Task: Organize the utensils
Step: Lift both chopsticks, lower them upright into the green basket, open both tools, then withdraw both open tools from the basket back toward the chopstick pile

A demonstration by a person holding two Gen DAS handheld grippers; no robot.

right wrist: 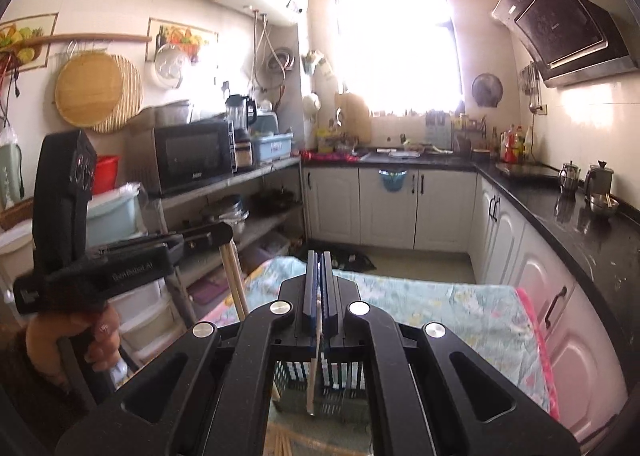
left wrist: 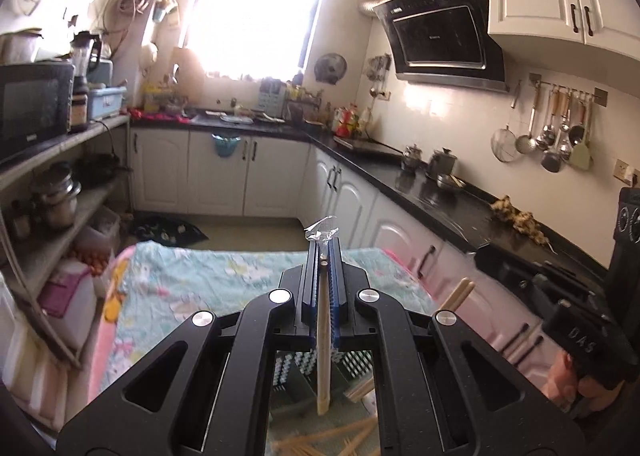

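In the left wrist view my left gripper [left wrist: 323, 247] is shut on a pair of wooden chopsticks [left wrist: 323, 336] that hang down between its fingers. A scrap of clear plastic [left wrist: 320, 231] sticks out at the tips. Under it stands a dark slotted utensil basket [left wrist: 296, 374], with loose chopsticks [left wrist: 332, 438] lying in front. My right gripper [right wrist: 319, 256] is shut on a single pale chopstick [right wrist: 314, 372], held above the same basket [right wrist: 340, 380]. The right wrist view also shows the left gripper [right wrist: 212, 234] at the left, with its chopsticks [right wrist: 234, 280] dangling and a hand [right wrist: 80, 336] on its grip.
The table wears a light blue patterned cloth [left wrist: 208, 276] with a pink edge. A black counter [left wrist: 440, 199] over white cabinets runs along the right, with pots [left wrist: 442, 161] on it. A shelf with a microwave [right wrist: 192, 155] stands to the left.
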